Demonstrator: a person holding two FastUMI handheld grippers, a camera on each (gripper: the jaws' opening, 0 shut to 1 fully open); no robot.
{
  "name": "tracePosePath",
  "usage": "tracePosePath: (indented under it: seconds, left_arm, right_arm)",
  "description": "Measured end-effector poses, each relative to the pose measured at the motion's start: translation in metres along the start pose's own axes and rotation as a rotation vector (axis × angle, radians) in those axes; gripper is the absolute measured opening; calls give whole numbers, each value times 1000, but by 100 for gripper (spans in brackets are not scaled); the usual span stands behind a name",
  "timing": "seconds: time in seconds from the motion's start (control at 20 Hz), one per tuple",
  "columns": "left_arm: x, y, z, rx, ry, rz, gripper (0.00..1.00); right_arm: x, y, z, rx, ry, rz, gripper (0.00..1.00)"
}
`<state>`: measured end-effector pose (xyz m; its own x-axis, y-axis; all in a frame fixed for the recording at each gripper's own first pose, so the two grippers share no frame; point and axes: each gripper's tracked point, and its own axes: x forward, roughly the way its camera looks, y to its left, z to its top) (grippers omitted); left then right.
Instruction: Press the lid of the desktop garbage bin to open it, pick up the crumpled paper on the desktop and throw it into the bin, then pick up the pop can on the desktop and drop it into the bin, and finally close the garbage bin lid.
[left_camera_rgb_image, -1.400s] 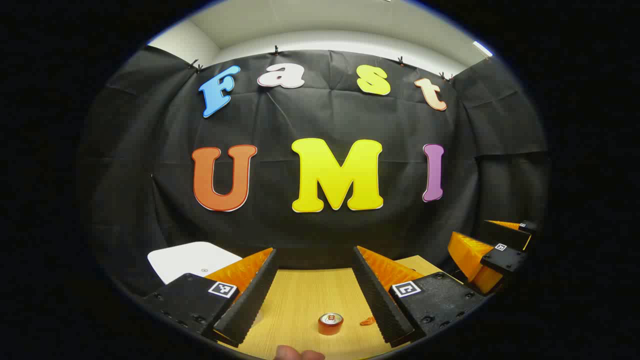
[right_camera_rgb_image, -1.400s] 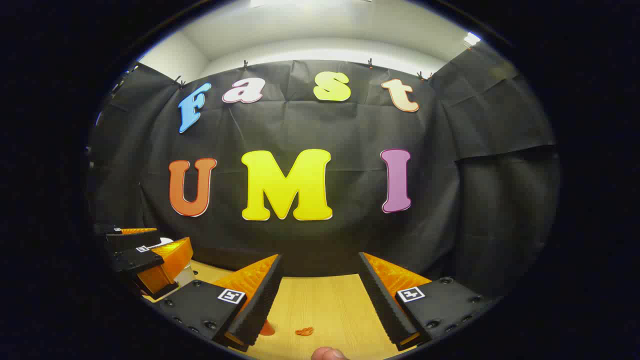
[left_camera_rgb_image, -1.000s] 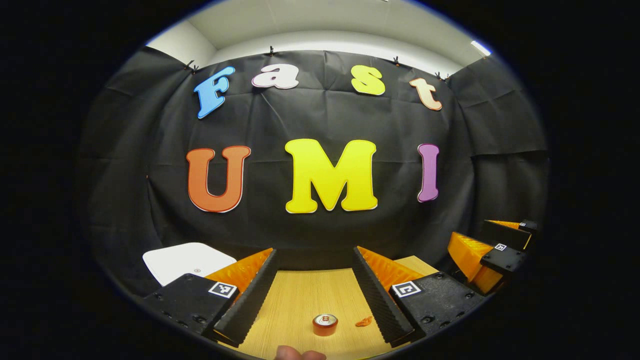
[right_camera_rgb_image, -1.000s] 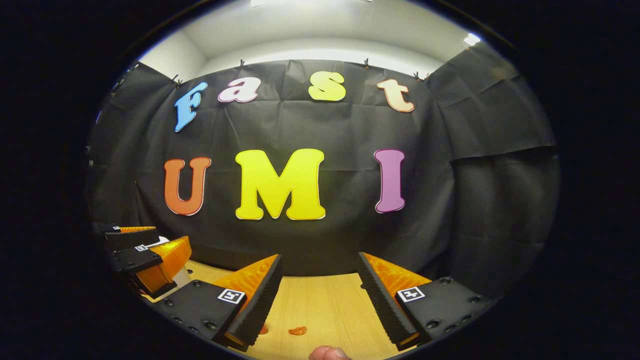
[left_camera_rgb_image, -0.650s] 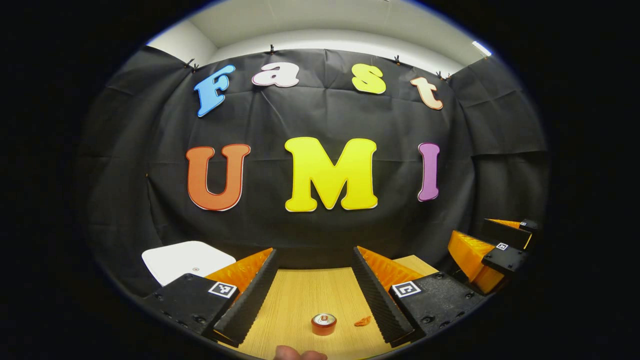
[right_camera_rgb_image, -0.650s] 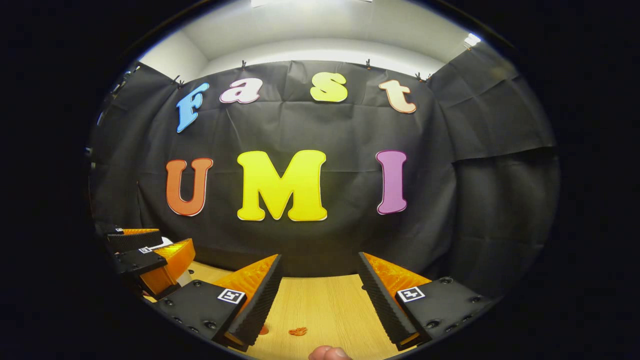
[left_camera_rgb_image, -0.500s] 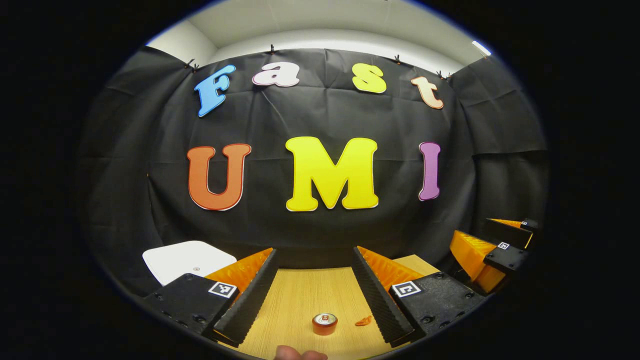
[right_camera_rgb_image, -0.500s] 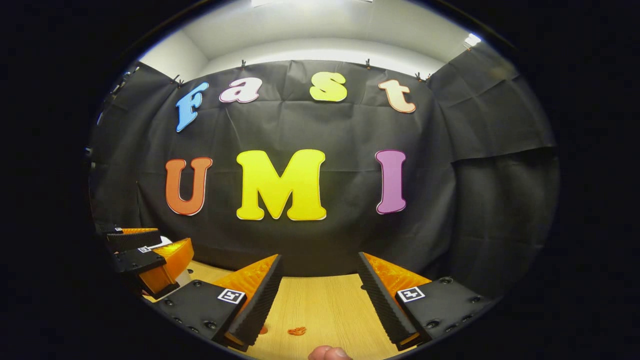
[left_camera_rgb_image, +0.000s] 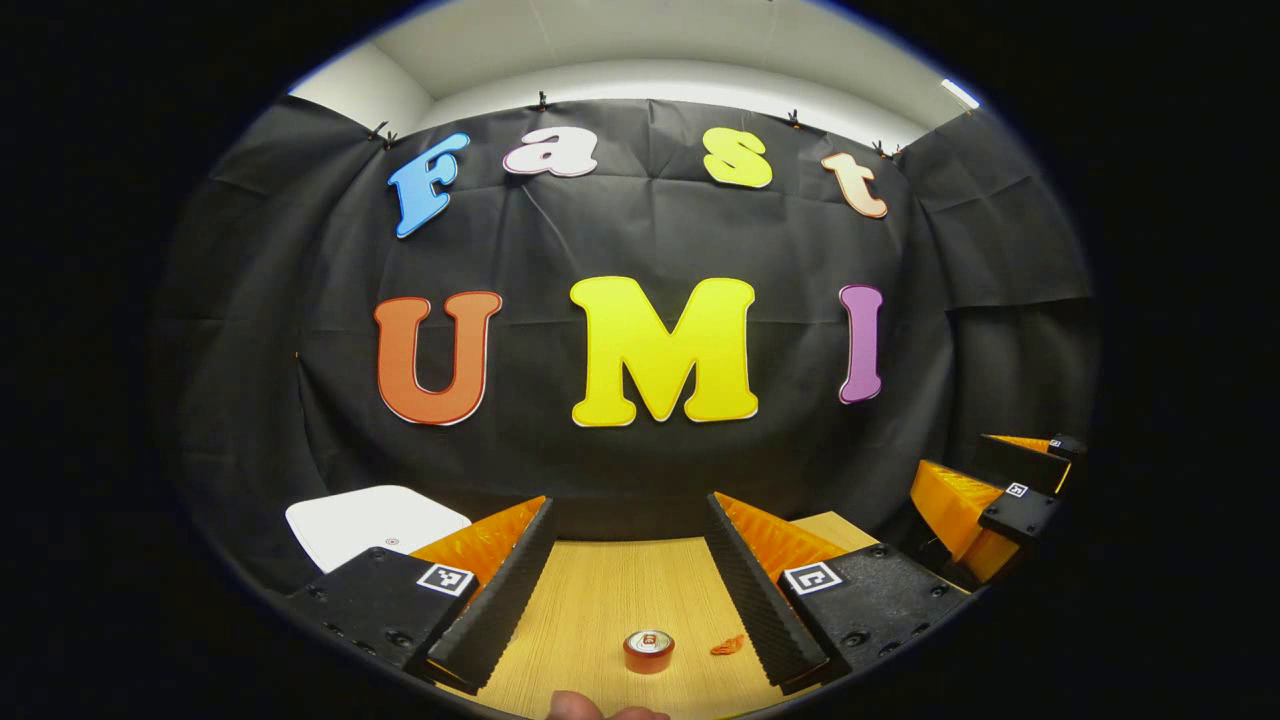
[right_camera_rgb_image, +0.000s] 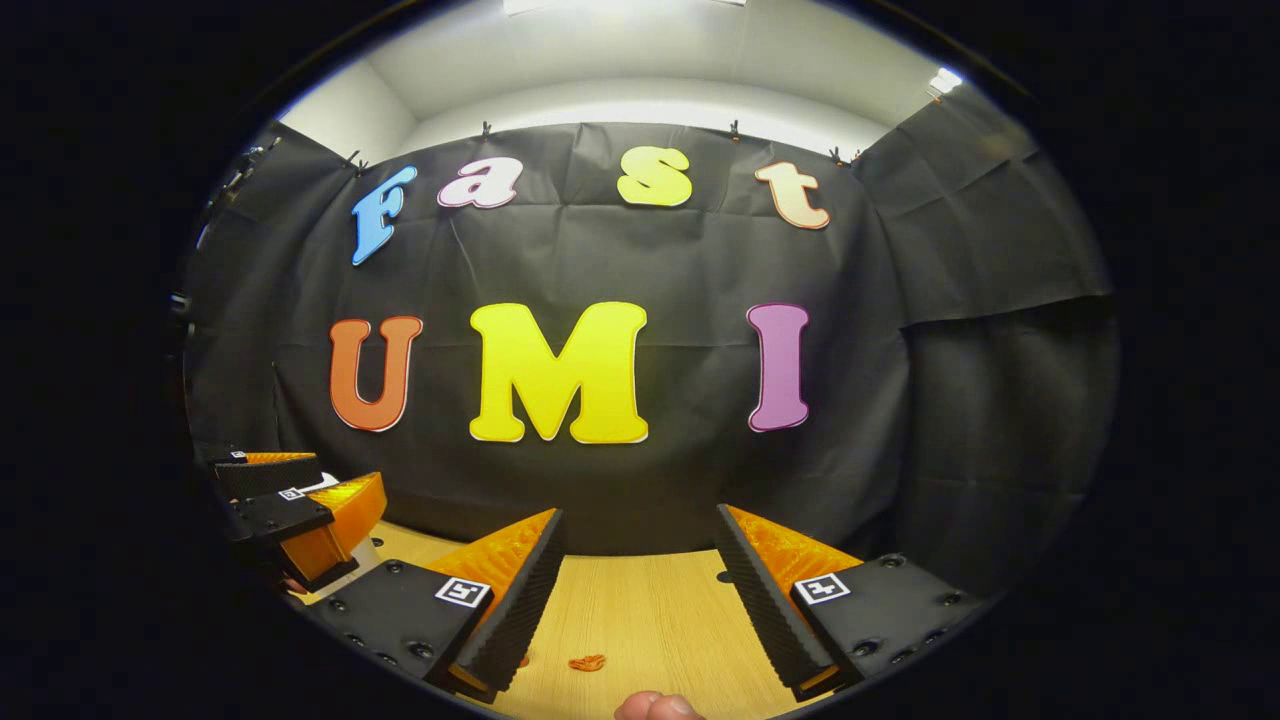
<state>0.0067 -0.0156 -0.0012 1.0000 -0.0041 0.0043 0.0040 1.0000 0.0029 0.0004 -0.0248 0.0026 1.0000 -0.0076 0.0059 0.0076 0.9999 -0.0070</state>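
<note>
A red pop can (left_camera_rgb_image: 649, 650) stands upright on the wooden desktop (left_camera_rgb_image: 600, 600), low between the fingers of my open left gripper (left_camera_rgb_image: 628, 503), which holds nothing. A small orange crumpled paper (left_camera_rgb_image: 727, 645) lies just right of the can. The bin's white lid (left_camera_rgb_image: 375, 520) lies flat and closed at the left, behind the left finger. In the right gripper view the crumpled paper (right_camera_rgb_image: 587, 662) lies low between the fingers of my open, unloaded right gripper (right_camera_rgb_image: 638, 513). A sliver of the can (right_camera_rgb_image: 524, 660) peeks past its left finger.
My right gripper (left_camera_rgb_image: 985, 480) hangs at the far right of the left gripper view. My left gripper (right_camera_rgb_image: 290, 510) hangs at the far left of the right gripper view. A fingertip (left_camera_rgb_image: 600, 710) shows at the bottom edge. Black cloth closes off the back of the desktop.
Both views drifted slightly; the can and paper look a little smaller and lower. In the right gripper view the can slid almost behind the left finger. Both grippers stayed open.
</note>
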Motion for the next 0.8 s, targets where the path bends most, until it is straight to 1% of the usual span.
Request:
tracePosePath:
  seconds: [0.35, 0.55, 0.65, 0.8]
  left_arm:
    - [7, 11, -8, -21, 19, 59, 96]
    - [9, 25, -24, -34, 47, 105, 96]
    - [9, 39, -30, -37, 56, 148, 96]
    - [11, 78, -34, -37, 58, 257, 96]
  right_arm:
    - [6, -9, -1, 4, 4, 5, 94]
    - [10, -12, -9, -1, 11, 16, 94]
    - [11, -12, -17, -4, 32, 24, 94]
    - [14, -9, -20, -12, 44, 40, 94]
